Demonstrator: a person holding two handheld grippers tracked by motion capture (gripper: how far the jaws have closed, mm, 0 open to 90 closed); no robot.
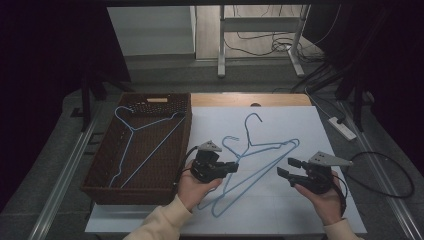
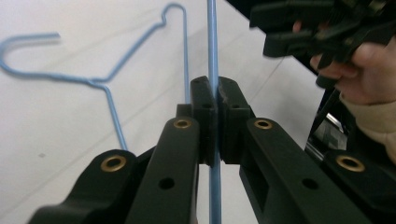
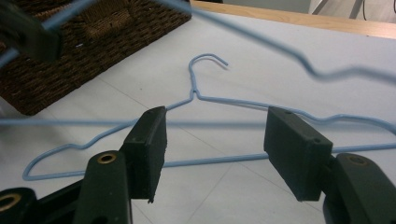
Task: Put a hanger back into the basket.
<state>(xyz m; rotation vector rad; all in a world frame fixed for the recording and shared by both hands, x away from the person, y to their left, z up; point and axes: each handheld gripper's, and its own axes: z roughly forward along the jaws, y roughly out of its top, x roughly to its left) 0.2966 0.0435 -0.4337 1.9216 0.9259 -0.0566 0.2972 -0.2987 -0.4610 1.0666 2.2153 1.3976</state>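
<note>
Three blue hangers share your scene: one in the basket (image 1: 102, 165), two overlapping on the white sheet (image 1: 300, 125). Your left gripper (image 2: 212, 119) has its jaws closed tight on the bar of the upper hanger (image 1: 252, 172), which is partly raised. The lower hanger (image 3: 196, 95) lies flat beneath it. Your right gripper (image 3: 212, 151) hangs wide open, holding nothing. Lift too fast and the thin wire may pivot in that grip, or its hook could snag the lower one and drag it along.

A thin blue wire hanger (image 2: 213, 56) is clamped between the left jaws; another (image 3: 261, 105) lies flat beyond the right jaws.
</note>
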